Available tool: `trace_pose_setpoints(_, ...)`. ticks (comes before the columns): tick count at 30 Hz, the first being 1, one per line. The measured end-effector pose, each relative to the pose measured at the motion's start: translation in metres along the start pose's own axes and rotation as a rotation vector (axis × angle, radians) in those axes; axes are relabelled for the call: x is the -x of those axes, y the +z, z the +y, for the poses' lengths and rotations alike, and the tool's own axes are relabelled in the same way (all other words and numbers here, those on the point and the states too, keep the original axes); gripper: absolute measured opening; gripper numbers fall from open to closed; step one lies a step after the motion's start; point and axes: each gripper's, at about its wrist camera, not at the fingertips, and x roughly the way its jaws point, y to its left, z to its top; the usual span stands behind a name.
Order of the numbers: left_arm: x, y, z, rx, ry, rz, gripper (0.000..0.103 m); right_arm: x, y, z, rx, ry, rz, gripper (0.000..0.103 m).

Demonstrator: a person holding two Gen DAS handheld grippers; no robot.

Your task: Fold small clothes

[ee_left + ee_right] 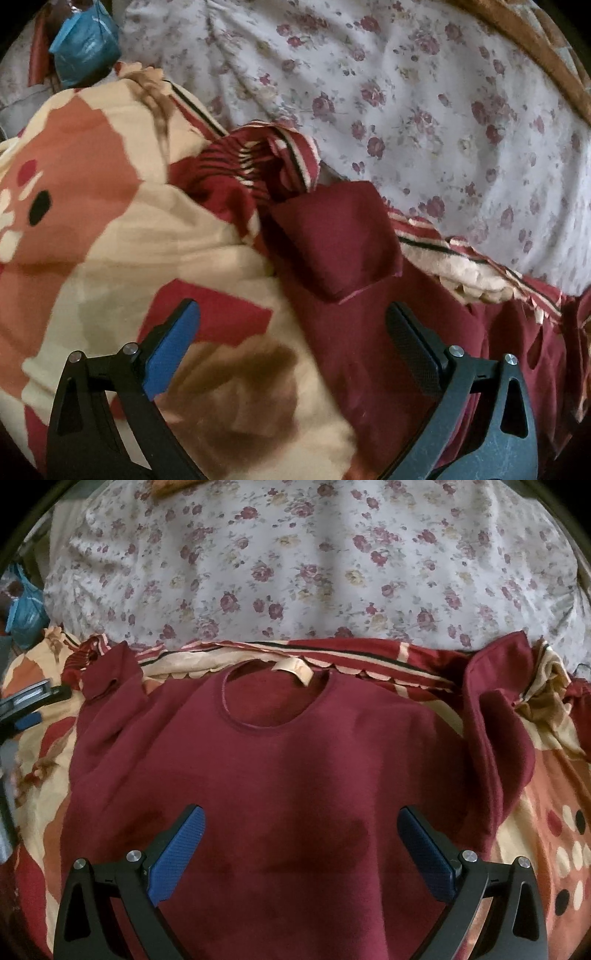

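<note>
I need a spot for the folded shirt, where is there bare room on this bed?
The floral sheet beyond the shirt's collar is bare across its width. The patterned blanket right of the sleeve is free too. The far left is crowded by a blue bag.

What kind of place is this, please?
Probably a bedroom at home: a maroon shirt lies spread on a patterned blanket over a floral bedsheet, which suggests a bed.

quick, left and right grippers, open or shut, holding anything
Left gripper: open, holding nothing, over the maroon shirt edge.
Right gripper: open, holding nothing, above the shirt.
</note>
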Motion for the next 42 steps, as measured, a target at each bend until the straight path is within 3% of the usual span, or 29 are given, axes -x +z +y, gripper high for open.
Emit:
trace_pose_setpoints(4, -0.017, 0.014, -0.008, 0.016, -0.019, 0.018, 0.093, -0.002, 0.001, 0.007, 0.025, 0.025, -0.002, 0.103)
trace_pose_setpoints(6, -0.029, 0.020, -0.011, 0.030, -0.028, 0.034, 0.084, -0.003, 0.001, 0.009, 0.033, 0.029, -0.005, 0.103)
trace_pose_setpoints(8, -0.044, 0.026, -0.012, 0.047, -0.027, 0.065, 0.068, -0.004, 0.001, 0.010, 0.034, 0.034, -0.001, 0.103)
trace_pose_setpoints(9, -0.051, 0.029, -0.012, 0.054, -0.030, 0.077, 0.064, -0.005, 0.001, 0.010, 0.035, 0.038, 0.000, 0.103)
trace_pose_setpoints(11, -0.064, 0.032, -0.012, 0.060, -0.021, 0.093, 0.039, -0.005, 0.001, 0.008, 0.033, 0.041, -0.001, 0.103)
trace_pose_setpoints(14, -0.064, 0.034, -0.011, 0.075, -0.044, 0.094, 0.013, -0.005, 0.002, 0.004, 0.021, 0.048, -0.005, 0.103)
trace_pose_setpoints(15, -0.058, 0.034, -0.012, 0.077, -0.063, 0.084, 0.010, -0.005, 0.003, 0.002, 0.015, 0.049, -0.008, 0.103)
trace_pose_setpoints(19, -0.016, 0.036, -0.027, 0.014, -0.154, 0.045, 0.008, 0.000, 0.004, -0.008, -0.025, 0.054, -0.031, 0.103)
trace_pose_setpoints(26, 0.092, 0.027, -0.074, -0.011, -0.488, 0.008, 0.007, 0.021, 0.001, -0.025, -0.083, 0.064, -0.071, 0.103)
trace_pose_setpoints(28, 0.119, 0.007, -0.094, -0.013, -0.609, 0.026, 0.007, 0.029, 0.001, -0.033, -0.098, 0.060, -0.086, 0.103)
trace_pose_setpoints(31, 0.134, -0.033, -0.119, -0.034, -0.675, 0.047, 0.007, 0.039, 0.000, -0.049, -0.122, 0.046, -0.097, 0.103)
trace_pose_setpoints(34, 0.121, -0.083, -0.142, -0.074, -0.685, 0.116, 0.007, 0.045, -0.006, -0.067, -0.151, 0.044, -0.089, 0.103)
trace_pose_setpoints(38, 0.082, -0.145, -0.168, -0.187, -0.598, 0.273, 0.008, 0.044, -0.015, -0.080, -0.180, 0.109, -0.046, 0.103)
trace_pose_setpoints(40, 0.081, -0.157, -0.164, -0.210, -0.575, 0.287, 0.009, 0.043, -0.020, -0.079, -0.170, 0.170, -0.026, 0.103)
trace_pose_setpoints(42, 0.091, -0.156, -0.150, -0.233, -0.561, 0.275, 0.021, 0.042, -0.024, -0.074, -0.144, 0.207, -0.017, 0.103)
